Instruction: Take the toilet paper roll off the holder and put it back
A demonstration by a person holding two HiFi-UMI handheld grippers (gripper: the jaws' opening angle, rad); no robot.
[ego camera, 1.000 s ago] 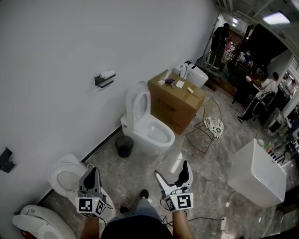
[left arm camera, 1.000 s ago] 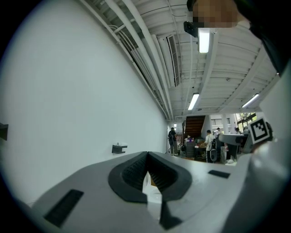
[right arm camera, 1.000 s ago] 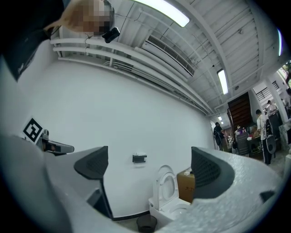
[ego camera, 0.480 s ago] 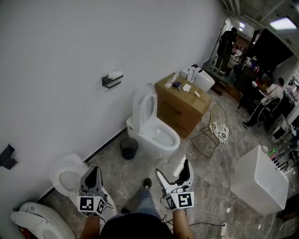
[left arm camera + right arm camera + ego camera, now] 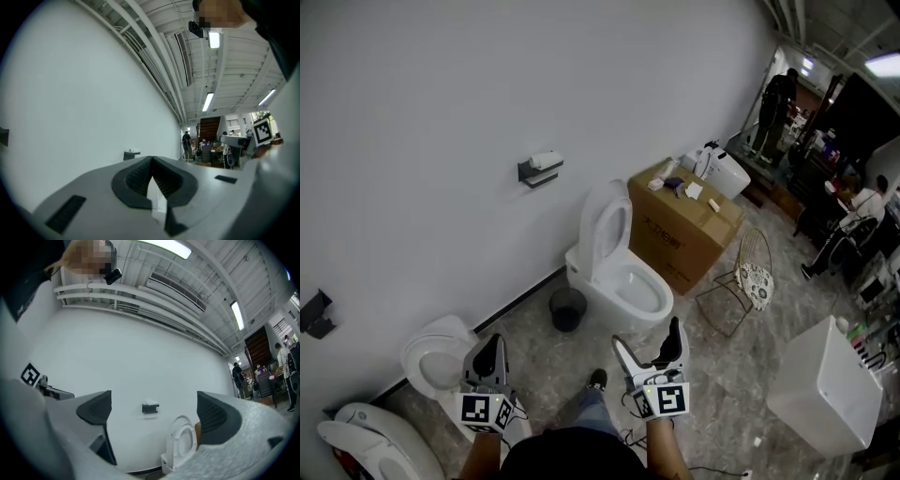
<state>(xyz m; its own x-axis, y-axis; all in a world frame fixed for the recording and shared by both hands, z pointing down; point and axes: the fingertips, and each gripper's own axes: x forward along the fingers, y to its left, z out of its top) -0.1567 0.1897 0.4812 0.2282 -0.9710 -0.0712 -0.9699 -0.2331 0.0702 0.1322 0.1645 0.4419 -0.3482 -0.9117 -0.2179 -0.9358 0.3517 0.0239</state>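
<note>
Left gripper point(image 5: 489, 343) held low and near with jaws pressed together on nothing, right gripper point(image 5: 646, 335) beside it with jaws spread wide and empty, the roll point(image 5: 547, 160) on its holder point(image 5: 533, 173) on the far wall point(image 5: 441, 94), left of the toilet point(image 5: 619, 272).

Well ahead of both tools, high on the bare wall: paper holder point(image 5: 540, 169), open air in front of it. Under that line, barring a close approach to the wall: toilet point(image 5: 614, 272) with lid raised, dark bin point(image 5: 568, 307) just left of its base. Open floor point(image 5: 539, 342) between the right tool point(image 5: 647, 337) and that toilet. Close below the left tool point(image 5: 490, 342): second toilet point(image 5: 431, 352), hemming in that side. Far right of the right tool: cardboard box point(image 5: 682, 230), wire chair point(image 5: 748, 277) and white cabinet point(image 5: 825, 394), with strips of floor between them.
</note>
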